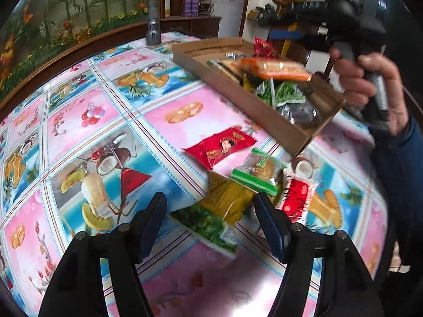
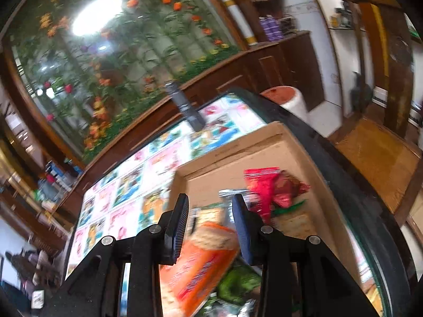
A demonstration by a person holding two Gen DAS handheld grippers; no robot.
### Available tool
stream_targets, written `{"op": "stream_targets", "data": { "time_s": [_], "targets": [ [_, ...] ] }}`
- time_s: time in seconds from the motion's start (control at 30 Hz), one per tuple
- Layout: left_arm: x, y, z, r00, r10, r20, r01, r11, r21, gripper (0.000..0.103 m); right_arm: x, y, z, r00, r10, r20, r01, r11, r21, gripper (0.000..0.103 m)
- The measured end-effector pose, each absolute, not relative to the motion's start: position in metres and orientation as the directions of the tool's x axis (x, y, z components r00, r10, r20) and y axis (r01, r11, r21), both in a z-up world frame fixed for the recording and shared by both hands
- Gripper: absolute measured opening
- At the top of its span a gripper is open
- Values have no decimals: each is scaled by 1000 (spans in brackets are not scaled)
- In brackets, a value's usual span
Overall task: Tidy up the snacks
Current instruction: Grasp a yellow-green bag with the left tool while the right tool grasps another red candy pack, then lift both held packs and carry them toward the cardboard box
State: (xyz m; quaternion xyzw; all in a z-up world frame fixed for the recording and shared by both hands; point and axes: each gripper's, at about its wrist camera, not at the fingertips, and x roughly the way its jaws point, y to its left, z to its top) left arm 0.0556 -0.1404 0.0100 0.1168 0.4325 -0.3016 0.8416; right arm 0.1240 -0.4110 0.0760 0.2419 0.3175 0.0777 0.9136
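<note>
From your left wrist camera, your left gripper (image 1: 210, 223) hangs over the patterned tablecloth (image 1: 111, 105) with its jaws apart and nothing pressed between the pads. Between the two fingertips, lower down on the cloth, lie a green leafy packet (image 1: 207, 224) and a gold packet (image 1: 228, 196) that overlaps it. Just beyond the right-hand fingertip sits a green-edged biscuit packet (image 1: 257, 170), and beside that finger, further right, a red and white packet (image 1: 297, 196). Ahead of the jaws, past the gold packet, lies a red sweet wrapper (image 1: 220, 145). Further ahead and to the right stands the cardboard tray (image 1: 264, 116), heaped with snacks. Above it an orange cracker packet (image 1: 272, 68) is blurred in the air, below your right hand (image 1: 375, 87) on its handle.

From your right wrist camera, your right gripper (image 2: 210, 224) points down into that tray (image 2: 238, 155). The orange packet (image 2: 201, 259) lies between the two jaws. The picture is smeared here, so the pads seem to grasp it, but I can't be certain that both touch. Ahead of the right-hand jaw a red packet (image 2: 267, 187) stands against the snacks in the tray, and below the jaws a green packet (image 2: 238, 282) shows. To the left of the left-hand jaw the tablecloth (image 2: 127, 185) runs away towards a dark upright post (image 2: 187, 105).
</note>
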Motion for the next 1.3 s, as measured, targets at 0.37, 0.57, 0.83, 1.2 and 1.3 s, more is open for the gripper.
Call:
{"op": "stream_targets", "data": {
  "time_s": [0.37, 0.57, 0.83, 1.2, 1.3],
  "targets": [
    [90, -94, 8, 581, -159, -798, 277, 961, 11, 50, 106, -288, 68, 521, 587, -619, -493, 799, 343, 45],
    [96, -73, 9, 592, -120, -797, 189, 982, -7, 50, 85, -242, 46, 420, 543, -727, -641, 745, 186, 45],
    [93, -80, 8, 597, -109, -795, 188, 982, 6, 50, 79, -224, 18, 448, 375, -811, -660, 751, -17, 45],
    [94, -77, 8, 605, -108, -789, 178, 984, 2, 50, 87, -214, 8, 468, 335, -818, -617, 786, -31, 20],
    [93, -78, 8, 614, -99, -783, 161, 987, 1, 50, 87, -218, 20, 485, 396, -780, -595, 803, 38, 20]
  ]
}}
